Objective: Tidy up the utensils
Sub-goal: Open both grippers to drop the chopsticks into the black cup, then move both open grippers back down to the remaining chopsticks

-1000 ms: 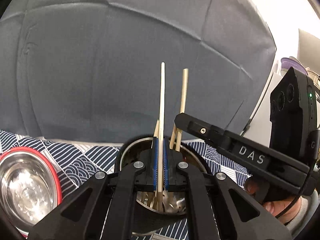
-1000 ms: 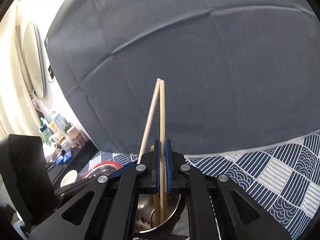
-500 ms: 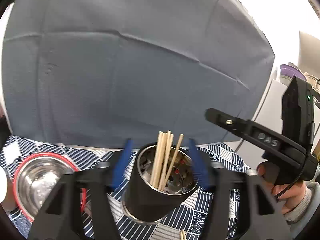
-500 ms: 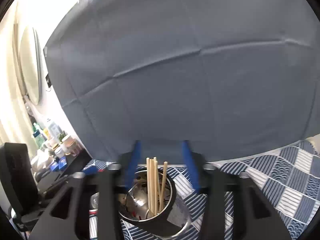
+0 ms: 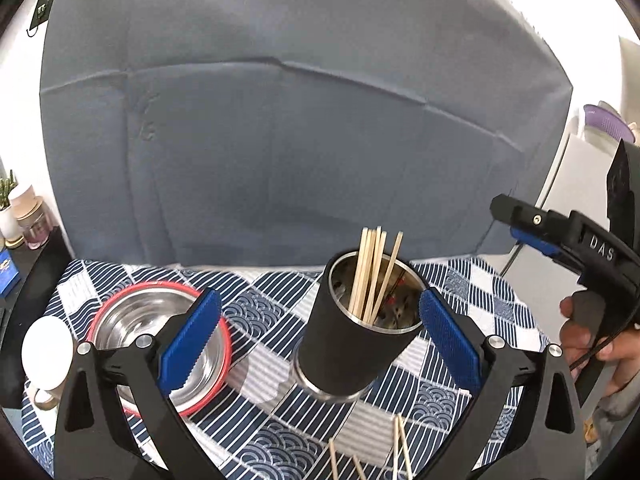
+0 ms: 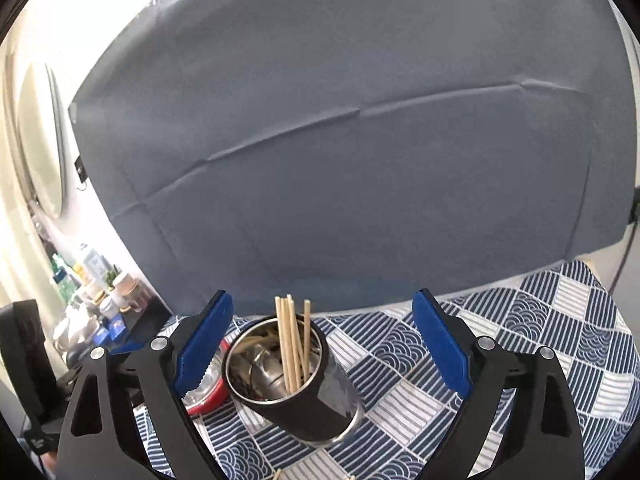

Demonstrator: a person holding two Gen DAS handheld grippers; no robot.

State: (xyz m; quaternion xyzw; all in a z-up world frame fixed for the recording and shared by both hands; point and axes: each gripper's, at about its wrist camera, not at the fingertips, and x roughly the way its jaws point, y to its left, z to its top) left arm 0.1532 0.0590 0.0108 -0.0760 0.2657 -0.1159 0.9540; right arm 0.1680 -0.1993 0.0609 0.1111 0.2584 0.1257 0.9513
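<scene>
Several chopsticks (image 5: 370, 276) already stood near-upright, tips up, in the black steel-lined holder (image 5: 352, 340), more chopsticks (image 5: 400, 452) lay loose on the counter (image 5: 460, 280) just before it, and both left tongs (image 5: 320, 336) and right tongs (image 6: 322, 344) were opening, empty.

A cup (image 5: 352, 344) stands upright on the tablecloth (image 5: 472, 288), with chopsticks (image 5: 372, 276) standing in it, leaning together. A bowl (image 5: 132, 320) is set to the cup's left, apart from it. Loose chopsticks (image 5: 400, 448) lie on the cloth before the cup. A backdrop (image 5: 280, 140) hangs behind the table.
</scene>
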